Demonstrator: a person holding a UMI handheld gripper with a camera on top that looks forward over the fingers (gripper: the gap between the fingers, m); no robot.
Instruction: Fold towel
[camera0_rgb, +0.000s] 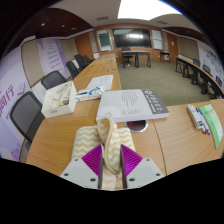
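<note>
A beige towel (112, 140) with a pale zigzag pattern hangs bunched between my fingers, lifted above the wooden table (60, 135). My gripper (111, 160) is shut on it: both purple pads (93, 158) press on the gathered cloth from either side. The towel's upper part rises beyond the fingertips and its lower part drops out of sight below them.
A thick white booklet (132, 103) lies just beyond the towel. Papers and a box (60, 98) sit to the left, with black chairs (25, 112) along the table's left side. A green-and-white item (212, 120) lies on the right. A long meeting room stretches behind.
</note>
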